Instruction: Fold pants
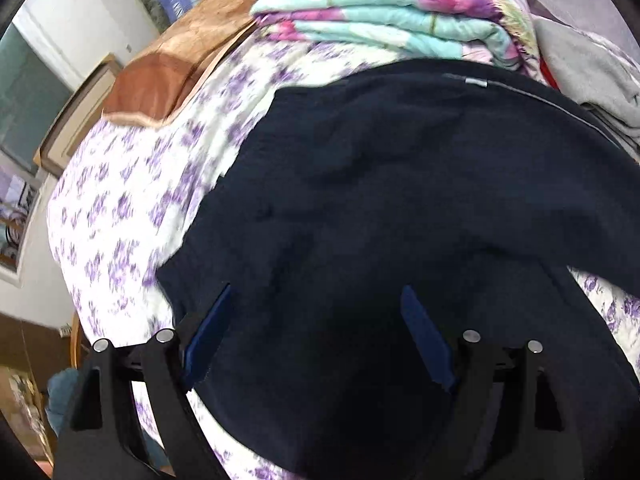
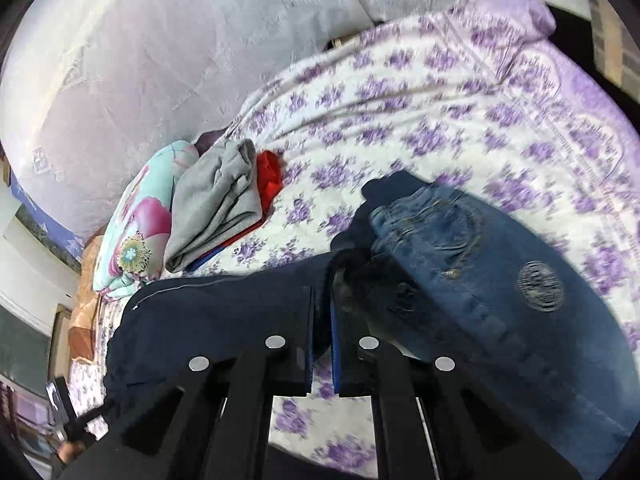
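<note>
Two grippers | pants [image 1: 400, 200]: dark navy, creased, spread on floral sheet [image 1: 120, 220], beside jeans [image 2: 480, 264] | left gripper [image 1: 316, 292]: jaws apart above pants | right gripper [image 2: 321, 300]: clamped on pants edge

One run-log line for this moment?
left gripper: open over dark navy pants | right gripper: shut at pants' edge, grip unclear | blue denim jeans beside | floral bedsheet

A bed takes up most of the scene, spread with a white bedsheet [image 2: 420, 92] printed with purple flowers. A pale embossed wall [image 2: 140, 60] rises on its far side. At the far left, a brown blanket [image 1: 180, 60] lies near a white wall [image 1: 80, 12] and a framed window [image 1: 28, 92].
</note>
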